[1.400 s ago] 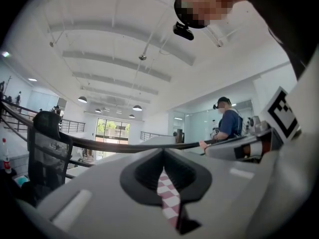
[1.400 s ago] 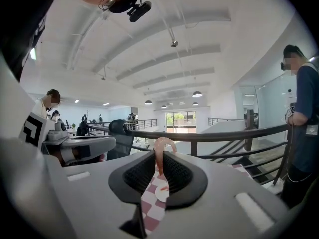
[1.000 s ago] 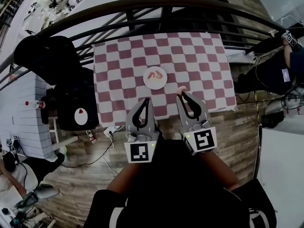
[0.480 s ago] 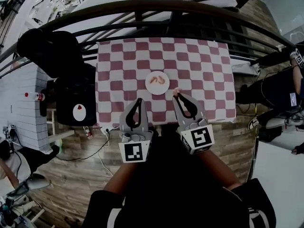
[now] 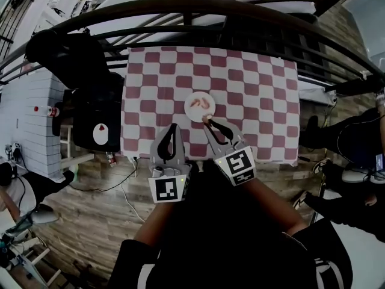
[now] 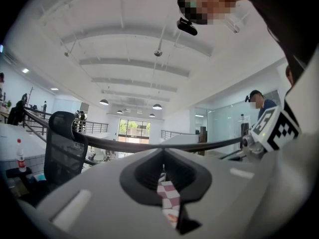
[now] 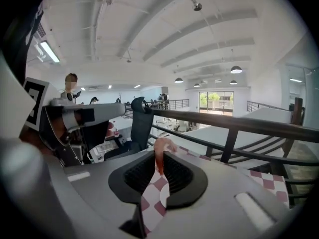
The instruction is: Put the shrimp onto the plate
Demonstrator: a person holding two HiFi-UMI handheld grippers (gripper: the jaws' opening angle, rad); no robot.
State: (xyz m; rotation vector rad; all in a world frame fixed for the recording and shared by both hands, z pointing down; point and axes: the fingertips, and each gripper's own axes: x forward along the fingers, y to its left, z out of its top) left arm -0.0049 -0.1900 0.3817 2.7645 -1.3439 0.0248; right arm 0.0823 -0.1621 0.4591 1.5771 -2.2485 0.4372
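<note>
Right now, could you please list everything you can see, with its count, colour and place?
tablecloth: one, red and white checks, over the table ahead
plate: one, white, mid-cloth towards the near edge
shrimp on plate: apparently two, pink-orange, lying on the plate
held shrimp: one, pink, between the right gripper's jaws, at the plate's near rim
railing: one, dark, curving behind the table
chair: one, black, left of the table
bag: one, black, left of the table, nearer than the chair
left gripper: one, grey, shut and empty, over the cloth's near edge
right gripper: one, grey, shut on the held shrimp
</note>
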